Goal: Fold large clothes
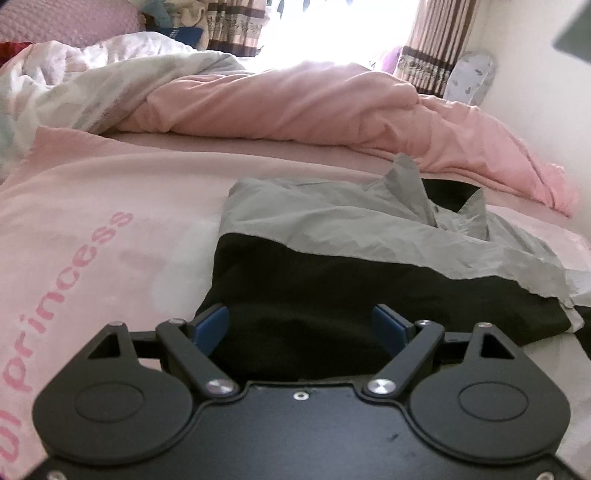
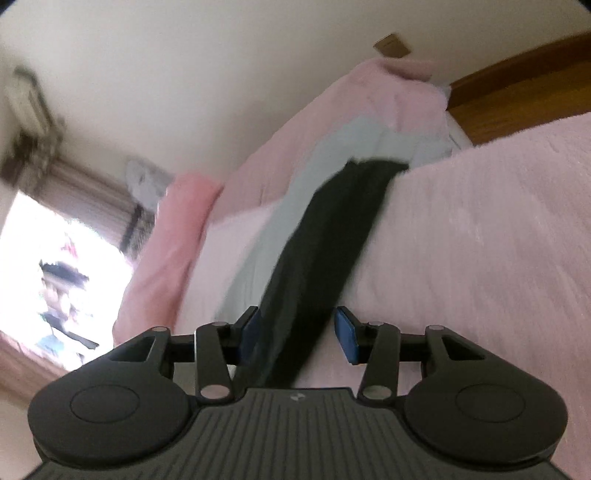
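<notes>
A large grey garment point(image 1: 332, 221) with a black inner side point(image 1: 314, 280) lies rumpled on the pink bed sheet point(image 1: 110, 192). In the left wrist view my left gripper point(image 1: 299, 314) is open wide just above the black near edge, and its blue pads point(image 1: 210, 325) touch nothing. The right wrist view is tilted and blurred. There the garment shows as a long black strip point(image 2: 332, 229) edged with grey point(image 2: 266, 251) that runs across the bed and down between the fingers of my right gripper point(image 2: 297, 314). Its jaws stand apart, with a gap between the cloth and the right-hand pad point(image 2: 347, 336).
A bunched pink duvet point(image 1: 295, 103) lies across the far side of the bed, with a pink pillow point(image 1: 66, 22) at the back left. Striped curtains point(image 1: 424, 48) flank a bright window point(image 2: 55, 258). A wooden headboard point(image 2: 517, 81) and a white wall point(image 2: 184, 74) border the bed.
</notes>
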Demonstrator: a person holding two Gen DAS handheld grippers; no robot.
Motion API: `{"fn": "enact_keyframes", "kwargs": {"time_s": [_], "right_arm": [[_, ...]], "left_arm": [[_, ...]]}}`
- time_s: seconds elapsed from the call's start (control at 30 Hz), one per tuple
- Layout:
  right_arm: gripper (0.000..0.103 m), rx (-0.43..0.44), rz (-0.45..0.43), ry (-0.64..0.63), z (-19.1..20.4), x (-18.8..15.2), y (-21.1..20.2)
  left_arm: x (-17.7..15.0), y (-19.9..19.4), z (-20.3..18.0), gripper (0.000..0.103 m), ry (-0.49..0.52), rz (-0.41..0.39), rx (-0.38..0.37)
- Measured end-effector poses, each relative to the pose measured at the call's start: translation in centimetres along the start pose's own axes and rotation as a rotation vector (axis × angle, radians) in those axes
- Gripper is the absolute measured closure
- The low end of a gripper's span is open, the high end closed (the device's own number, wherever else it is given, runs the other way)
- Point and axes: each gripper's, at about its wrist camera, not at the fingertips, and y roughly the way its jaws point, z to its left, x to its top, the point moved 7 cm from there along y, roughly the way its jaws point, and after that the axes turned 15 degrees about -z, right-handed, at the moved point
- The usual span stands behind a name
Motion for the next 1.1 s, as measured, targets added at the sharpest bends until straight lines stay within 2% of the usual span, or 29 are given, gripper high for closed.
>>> {"fn": "enact_keyframes", "kwargs": {"time_s": [0.17, 0.4, 0.47, 0.53, 0.63, 0.7, 0.77, 0.83, 0.93, 1.03, 1.1], "right_arm": [[0.048, 0.007, -0.084, 0.036, -0.5, 1.8, 2.3], [0.048, 0.001, -0.155, 0.028, -0.3, 3.3, 3.9], [0.055, -0.014, -0.163, 0.015, -0.3, 3.3, 4.0], [0.086, -0.037, -0.16, -0.025, -0.1, 3.4, 4.0], [0.096, -0.039, -0.149, -0.062, 0.8, 4.0, 3.7], [0.097, -0.015, -0.158, -0.095, 2.4, 4.5, 2.9], [0.098, 0.01, -0.175, -0.18, 5.2, 4.7, 1.8], [0.098, 0.076, -0.182, -0.245, 8.8, 4.4, 0.4], [0.098, 0.218, -0.167, -0.342, 15.6, 1.8, -2.6], [0.098, 0.406, -0.11, -0.46, 23.3, -3.7, -6.2], [0.097, 0.555, -0.026, -0.511, 28.3, -9.3, -8.9]], "left_arm": [[0.0, 0.6, -0.1, 0.017, 0.029, 0.007, 0.027], [-0.2, 1.3, -0.2, 0.017, 0.036, 0.008, 0.047], [-0.2, 1.3, -0.3, 0.016, 0.036, 0.007, 0.048], [-0.2, 1.3, -0.3, 0.016, 0.037, 0.009, 0.045], [-0.1, 1.1, -0.3, 0.016, 0.041, 0.01, 0.036], [0.0, 0.8, -0.2, 0.016, 0.038, 0.007, 0.029], [0.2, 0.6, -0.1, 0.016, 0.031, 0.002, 0.016], [0.2, 0.4, -0.1, 0.016, 0.021, -0.003, 0.004], [0.2, 0.2, -0.1, 0.016, -0.001, -0.004, -0.015], [0.1, -0.1, -0.2, 0.016, -0.02, -0.005, -0.036], [0.1, -0.5, -0.3, 0.016, -0.029, -0.007, -0.047]]}}
